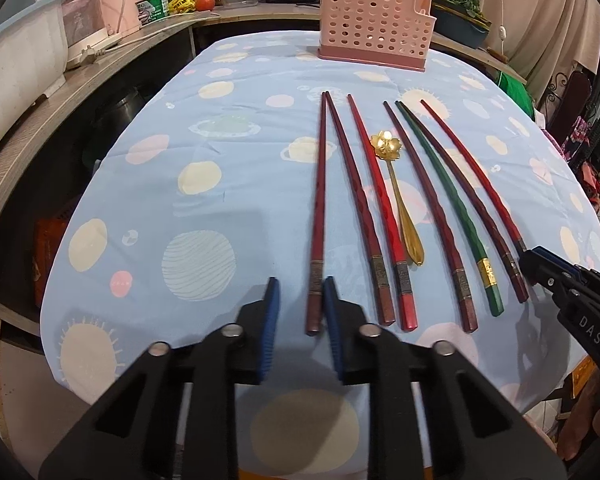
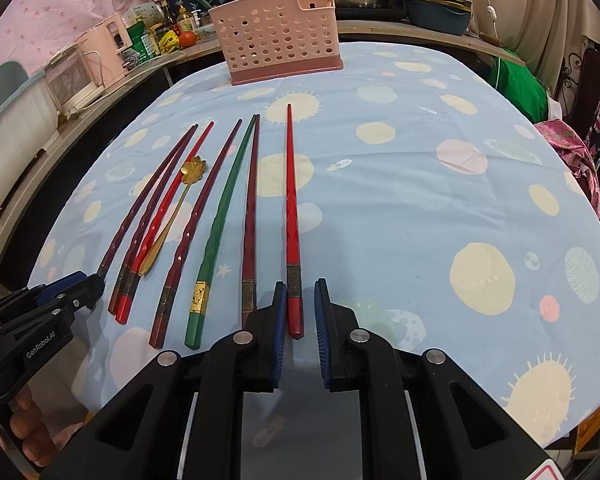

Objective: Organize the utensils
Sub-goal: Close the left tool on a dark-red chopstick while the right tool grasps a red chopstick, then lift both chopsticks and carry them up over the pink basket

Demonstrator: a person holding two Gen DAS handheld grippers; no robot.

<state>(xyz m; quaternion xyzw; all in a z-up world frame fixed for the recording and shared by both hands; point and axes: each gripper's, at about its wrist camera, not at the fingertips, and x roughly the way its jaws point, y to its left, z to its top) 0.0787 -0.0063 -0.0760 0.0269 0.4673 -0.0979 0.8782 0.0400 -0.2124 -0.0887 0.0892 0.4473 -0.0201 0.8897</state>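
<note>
Several red, dark red and green chopsticks and a gold flower spoon [image 1: 396,192] lie in a row on the blue tablecloth [image 1: 180,160]. A pink perforated holder [image 1: 376,28] stands at the far end. My left gripper [image 1: 302,280] straddles the handle end of the leftmost dark red chopstick [image 1: 318,200]. Its right pad is against the stick, its left pad stands clearly apart, so it is open. My right gripper [image 2: 300,282] is shut narrowly on the banded handle of the rightmost bright red chopstick [image 2: 291,200], which rests on the cloth. Each gripper also shows in the other view: left gripper [image 2: 88,280], right gripper [image 1: 534,258].
A counter with a pink appliance [image 1: 120,0], bottles and pots runs along the left and back. Clothes and a chair [image 2: 588,80] crowd the right side. The table's edges fall away on both sides, with a wide stretch of cloth [image 2: 440,200] right of the chopsticks.
</note>
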